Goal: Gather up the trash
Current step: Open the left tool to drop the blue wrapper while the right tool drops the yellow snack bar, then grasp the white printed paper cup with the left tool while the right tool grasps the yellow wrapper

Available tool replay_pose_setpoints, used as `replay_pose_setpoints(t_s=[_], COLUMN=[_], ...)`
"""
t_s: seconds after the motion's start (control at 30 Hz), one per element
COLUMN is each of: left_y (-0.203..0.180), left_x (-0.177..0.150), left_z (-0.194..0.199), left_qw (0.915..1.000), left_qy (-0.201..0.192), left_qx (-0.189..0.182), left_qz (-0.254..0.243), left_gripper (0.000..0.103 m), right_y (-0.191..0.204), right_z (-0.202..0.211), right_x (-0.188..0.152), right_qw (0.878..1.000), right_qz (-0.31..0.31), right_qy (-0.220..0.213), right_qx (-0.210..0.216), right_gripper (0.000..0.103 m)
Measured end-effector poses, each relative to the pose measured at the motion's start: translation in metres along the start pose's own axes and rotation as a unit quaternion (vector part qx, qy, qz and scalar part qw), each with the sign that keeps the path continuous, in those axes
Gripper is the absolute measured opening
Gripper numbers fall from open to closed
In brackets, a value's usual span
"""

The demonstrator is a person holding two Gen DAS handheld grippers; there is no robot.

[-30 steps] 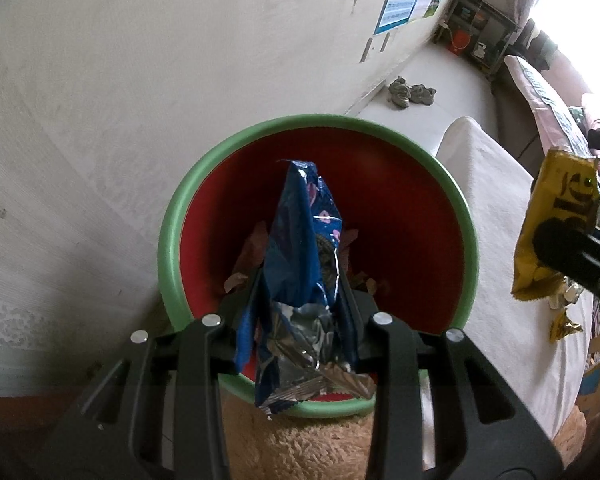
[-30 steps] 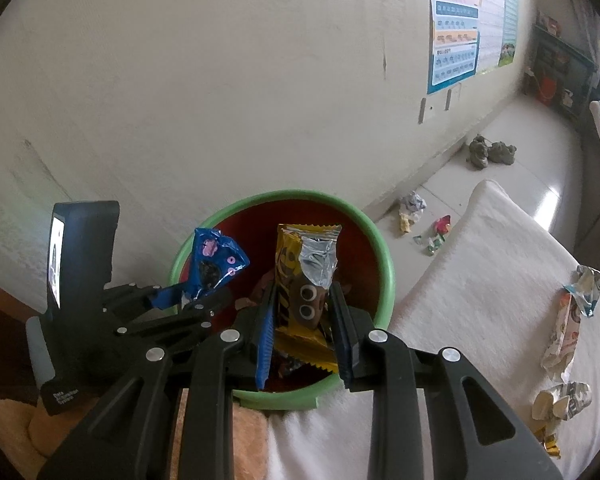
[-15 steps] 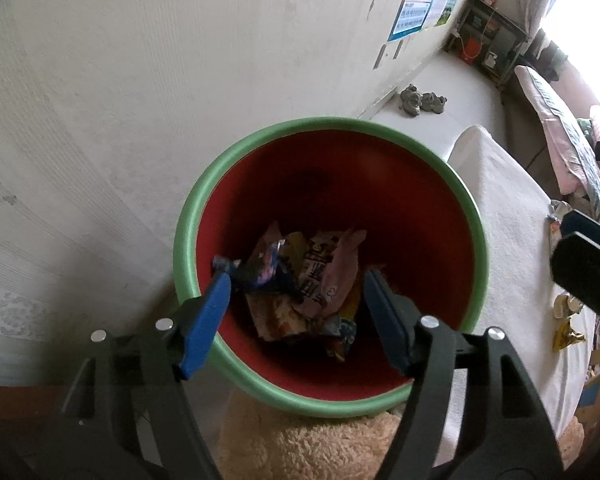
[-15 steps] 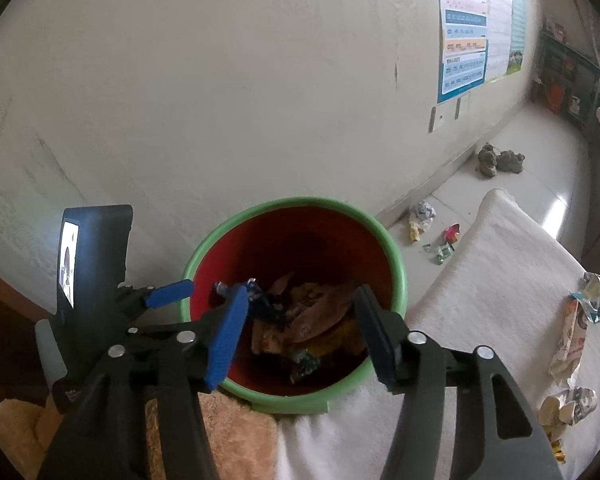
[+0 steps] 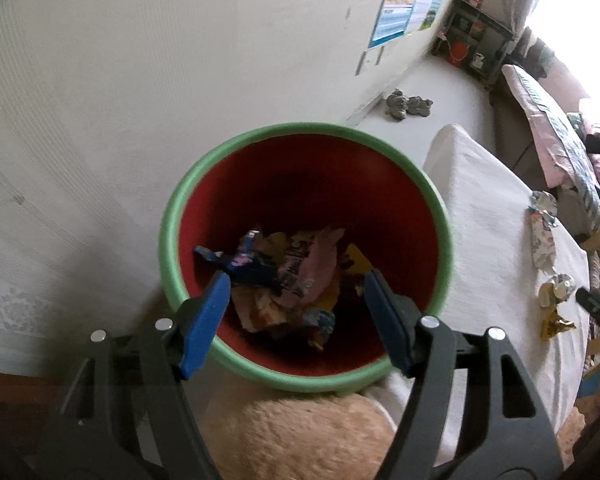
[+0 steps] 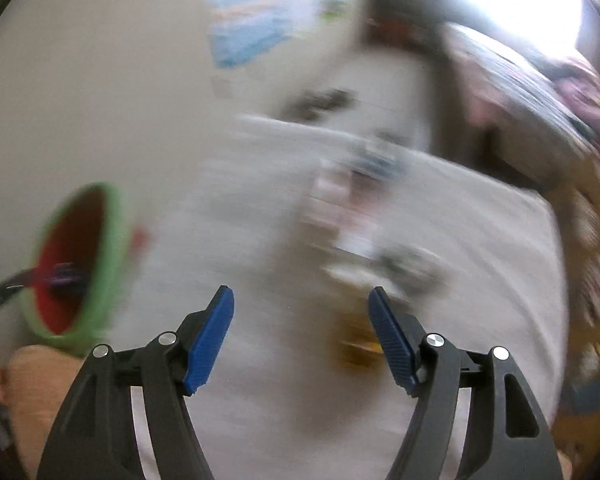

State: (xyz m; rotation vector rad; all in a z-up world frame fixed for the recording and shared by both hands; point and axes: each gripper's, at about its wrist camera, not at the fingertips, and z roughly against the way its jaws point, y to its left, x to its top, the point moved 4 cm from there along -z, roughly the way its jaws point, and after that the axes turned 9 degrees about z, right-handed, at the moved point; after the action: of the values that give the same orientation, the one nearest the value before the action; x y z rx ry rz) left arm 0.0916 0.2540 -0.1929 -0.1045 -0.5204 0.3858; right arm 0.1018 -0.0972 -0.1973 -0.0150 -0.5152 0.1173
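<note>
A red bin with a green rim stands by the wall and holds several crumpled wrappers, among them a blue one. My left gripper is open and empty just above the bin's near rim. My right gripper is open and empty over the white cloth, with the bin far to its left. The right wrist view is badly blurred. Loose wrappers lie on the cloth, one of them yellow; in the right wrist view a yellow smear shows near the right finger.
The white-covered table runs to the right of the bin. A tan fluffy surface lies below the bin. A white wall is behind it. A pair of shoes sits on the floor, and a bed stands at the far right.
Both grippers opened and dropped the blue and the yellow wrapper into the bin. The right gripper then swung fast to the right, over the cloth.
</note>
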Motion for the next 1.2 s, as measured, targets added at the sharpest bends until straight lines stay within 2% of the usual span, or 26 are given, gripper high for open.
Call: replay_pose_setpoints(t_s=[0.1,0.2,0.33,0.43,0.5,0.57,0.67,0.8,0.9,1.0,1.17,1.2], left_y=[-0.016,-0.036,-0.058,-0.072,-0.079,-0.087,-0.106,-0.146,-0.190,-0.236,-0.310,-0.325], left_x=[-0.007,-0.017,-0.029,-0.035,-0.038,-0.040,-0.045,-0.052,-0.061,-0.075,-0.107,-0.116], left_z=[0.001,0.001,0.004,0.007,0.010,0.012,0.014,0.015,0.016,0.013,-0.003,-0.008], left_qw=[0.9999,0.9995,0.9983,0.9969,0.9963,0.9958,0.9932,0.9864,0.9750,0.9577,0.9207,0.9096], left_qy=[0.004,0.012,0.018,0.023,0.021,0.021,0.023,0.025,0.022,0.023,0.038,0.041], left_qx=[-0.006,-0.014,-0.021,-0.023,-0.022,-0.023,-0.027,-0.054,-0.084,-0.111,-0.140,-0.145], left_qz=[-0.012,-0.027,-0.050,-0.071,-0.080,-0.086,-0.111,-0.153,-0.205,-0.265,-0.362,-0.387], left_gripper=[0.067,0.067,0.067,0.069,0.069,0.069,0.069,0.069,0.069,0.069,0.069,0.069], right_y=[-0.051,-0.068,-0.058,-0.046,-0.042,-0.043,-0.048,-0.056,-0.070,-0.084,-0.104,-0.108], right_z=[-0.014,-0.025,-0.032,-0.047,-0.054,-0.058,-0.058,-0.041,-0.018,-0.003,0.008,0.006], right_x=[-0.023,-0.037,-0.037,-0.040,-0.042,-0.045,-0.047,-0.054,-0.073,-0.095,-0.130,-0.133], right_qw=[0.996,0.992,0.996,0.997,0.996,0.996,0.995,0.994,0.992,0.990,0.987,0.986], right_qz=[-0.077,-0.111,-0.079,-0.044,-0.039,-0.040,-0.052,-0.055,-0.069,-0.086,-0.111,-0.116], right_qy=[0.031,0.053,0.050,0.069,0.075,0.082,0.079,0.065,0.067,0.073,0.074,0.073], right_qx=[-0.012,0.001,0.010,0.005,0.014,0.021,0.045,0.065,0.081,0.088,0.094,0.097], right_gripper=[0.068,0.068,0.071,0.071,0.068,0.050,0.038,0.038,0.038,0.039,0.043,0.046])
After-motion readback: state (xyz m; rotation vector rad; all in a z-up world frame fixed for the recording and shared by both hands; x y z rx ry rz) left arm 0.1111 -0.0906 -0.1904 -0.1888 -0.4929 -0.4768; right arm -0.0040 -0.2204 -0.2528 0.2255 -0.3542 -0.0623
